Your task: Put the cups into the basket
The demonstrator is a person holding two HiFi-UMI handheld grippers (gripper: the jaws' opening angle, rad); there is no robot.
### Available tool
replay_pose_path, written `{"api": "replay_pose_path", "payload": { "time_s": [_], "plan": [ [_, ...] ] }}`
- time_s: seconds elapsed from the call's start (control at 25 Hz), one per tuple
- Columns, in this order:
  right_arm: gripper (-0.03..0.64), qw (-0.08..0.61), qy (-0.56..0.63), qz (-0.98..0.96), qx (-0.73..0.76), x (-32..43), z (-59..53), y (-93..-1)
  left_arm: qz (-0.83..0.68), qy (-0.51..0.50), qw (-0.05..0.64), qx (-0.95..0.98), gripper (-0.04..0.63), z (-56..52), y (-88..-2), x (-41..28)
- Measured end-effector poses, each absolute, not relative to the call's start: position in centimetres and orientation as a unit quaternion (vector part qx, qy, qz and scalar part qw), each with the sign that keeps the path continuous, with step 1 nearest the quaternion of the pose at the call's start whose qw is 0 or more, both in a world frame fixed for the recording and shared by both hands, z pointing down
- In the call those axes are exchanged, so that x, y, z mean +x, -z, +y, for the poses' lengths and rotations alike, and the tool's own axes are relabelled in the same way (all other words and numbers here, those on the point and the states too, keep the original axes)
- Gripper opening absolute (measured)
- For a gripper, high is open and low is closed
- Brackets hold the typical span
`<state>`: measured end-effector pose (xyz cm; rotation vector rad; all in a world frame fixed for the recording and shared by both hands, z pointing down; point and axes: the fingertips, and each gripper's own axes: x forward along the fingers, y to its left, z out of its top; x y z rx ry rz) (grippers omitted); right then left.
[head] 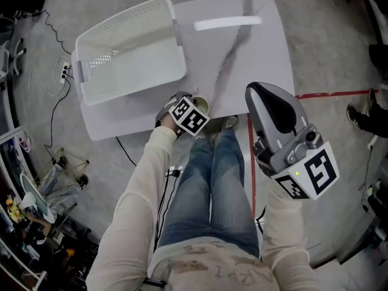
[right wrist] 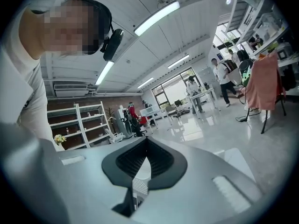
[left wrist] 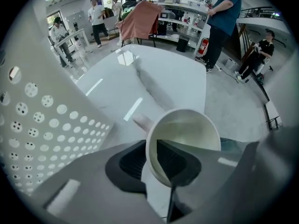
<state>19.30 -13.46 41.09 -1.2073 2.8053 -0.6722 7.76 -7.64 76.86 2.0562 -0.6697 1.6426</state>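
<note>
A cream cup [head: 202, 103] with a small handle hangs over the front edge of the white table [head: 248, 59]. My left gripper [head: 195, 108] is shut on the cup's rim. In the left gripper view the cup [left wrist: 187, 134] opens away from me, one wall pinched by the left gripper [left wrist: 156, 164]. The white perforated basket [head: 124, 17] stands on the table's left part, just beyond and left of the cup, its wall [left wrist: 37, 115] close by. My right gripper [head: 257, 91] is raised off the table's right side, shut and holding nothing; it [right wrist: 147, 146] points out into the room.
The person's legs [head: 212, 180] are just in front of the table. A red tape line [head: 333, 93] marks the floor at right. A cable and power strip [head: 65, 71] lie left of the table. People [left wrist: 224, 17] stand beyond the table's far end.
</note>
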Motion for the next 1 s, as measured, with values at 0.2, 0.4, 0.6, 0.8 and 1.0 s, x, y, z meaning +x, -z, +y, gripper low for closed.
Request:
{"api": "replay_pose_path", "payload": {
  "time_s": [0.2, 0.4, 0.6, 0.8, 1.0],
  "plan": [
    [0.028, 0.005, 0.214, 0.901, -0.377, 18.8, -14.0, -41.1, -0.255, -0.595, 0.211, 0.733, 0.041, -8.0, -77.1, 7.7],
    [0.028, 0.002, 0.219, 0.902, -0.373, 18.9, -14.2, -41.4, -0.252, -0.611, 0.206, 0.722, 0.035, -8.0, -77.2, 7.7],
    [0.028, 0.002, 0.216, 0.907, -0.360, 18.6, -14.4, -41.2, -0.250, -0.613, 0.205, 0.721, 0.035, -7.7, -76.5, 7.6],
    [0.028, 0.007, 0.213, 0.914, -0.345, 18.5, -14.6, -39.9, -0.268, -0.574, 0.227, 0.740, 0.035, -7.1, -72.6, 8.3],
    [0.028, 0.011, 0.202, 0.926, -0.319, 17.7, -14.9, -36.5, -0.308, -0.517, 0.232, 0.764, 0.035, -7.0, -65.2, 8.7]
  ]
}}
